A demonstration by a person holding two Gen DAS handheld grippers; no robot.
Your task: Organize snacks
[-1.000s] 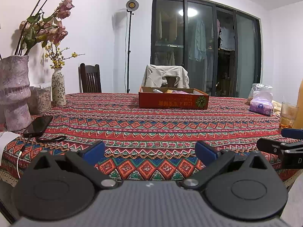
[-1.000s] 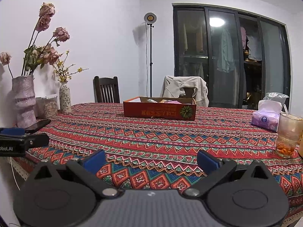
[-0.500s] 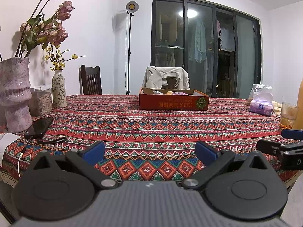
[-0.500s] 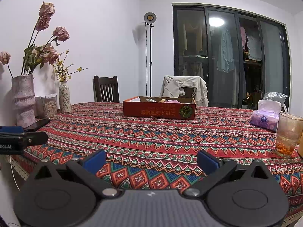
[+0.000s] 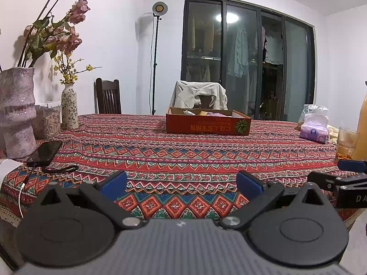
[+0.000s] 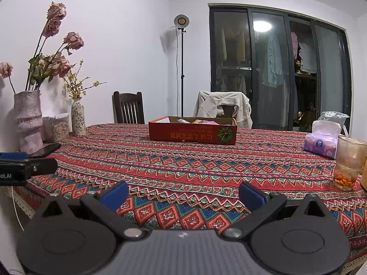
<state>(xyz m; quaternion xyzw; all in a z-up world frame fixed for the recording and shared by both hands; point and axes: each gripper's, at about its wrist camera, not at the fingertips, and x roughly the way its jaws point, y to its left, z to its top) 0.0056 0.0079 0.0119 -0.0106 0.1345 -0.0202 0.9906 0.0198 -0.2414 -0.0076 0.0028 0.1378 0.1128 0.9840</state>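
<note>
The left gripper fills the bottom of the left wrist view with its blue-padded fingers spread wide and nothing between them. It hovers over the near edge of the surface, which is covered by a red patterned cloth. The right gripper sits the same way at the bottom of the right wrist view, its jaws also parted and empty. Each gripper shows in the other's view: the right one at the right edge of the left wrist view, the left one at the left edge of the right wrist view.

The red cardboard box stands in the middle of the frame toward the far side of the surface, well apart from both grippers. Several snack packets lie inside it, only their tops showing above the rim.

At the left of the frame stand a rough pink vase with dried roses and a smaller patterned vase, with a black phone lying flat near them. At the right edge are a purple tissue pack and a glass with orange bits at its bottom. A chair draped with a pale jacket stands behind the box.
</note>
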